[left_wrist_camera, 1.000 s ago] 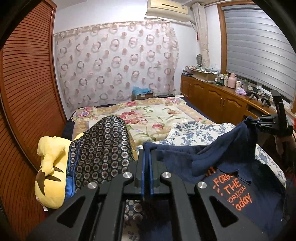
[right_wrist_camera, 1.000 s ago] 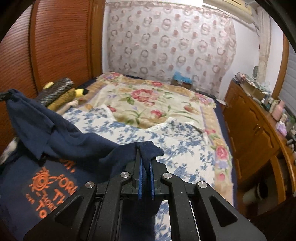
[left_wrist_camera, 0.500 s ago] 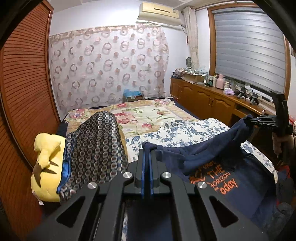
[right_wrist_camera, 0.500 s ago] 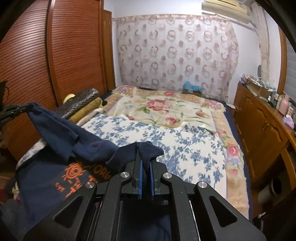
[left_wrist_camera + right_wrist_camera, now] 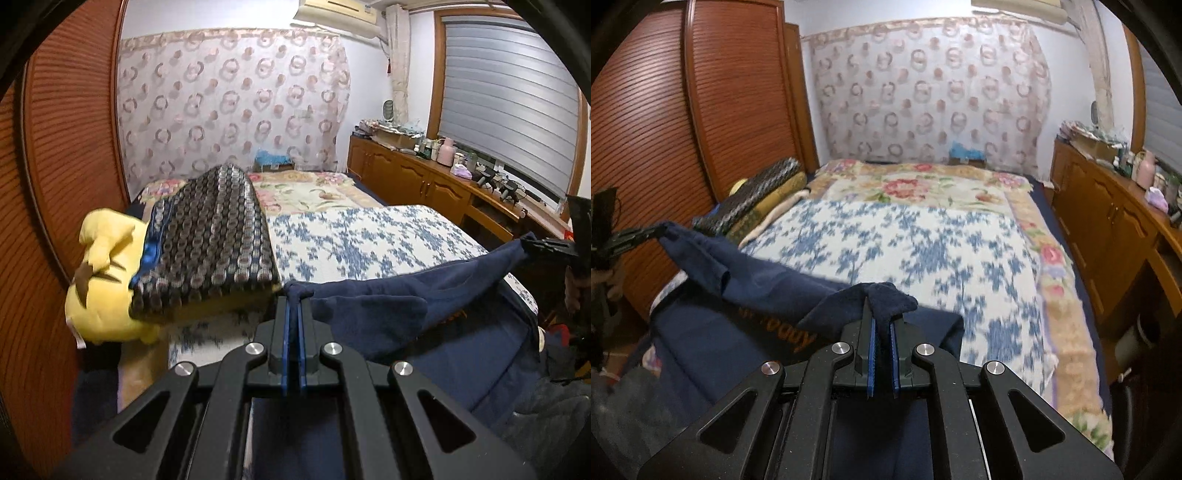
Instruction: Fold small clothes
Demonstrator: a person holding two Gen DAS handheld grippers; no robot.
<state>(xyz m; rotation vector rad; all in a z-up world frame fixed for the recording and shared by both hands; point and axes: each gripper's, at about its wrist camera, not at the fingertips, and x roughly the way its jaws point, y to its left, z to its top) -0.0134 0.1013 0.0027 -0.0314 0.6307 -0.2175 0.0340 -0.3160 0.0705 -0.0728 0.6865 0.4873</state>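
Both claws pinch the same dark blue T-shirt (image 5: 713, 332). Left claw (image 5: 294, 306) has its blue pads pressed together on a bunched edge of the cloth, and right claw (image 5: 881, 314) is clamped on another bunched edge. Between them the shirt hangs stretched above the near end of the bed (image 5: 960, 258), over the blue-flowered cover; part of its orange lettering (image 5: 798, 341) shows in the right wrist view. In the left wrist view the right claw appears at the far right with the shirt's corner in it. A yellow plush toy (image 5: 99, 295) lies at the bed's left side, under a dark patterned pillow (image 5: 207, 236). A wooden cabinet (image 5: 424, 181) runs along the right wall.
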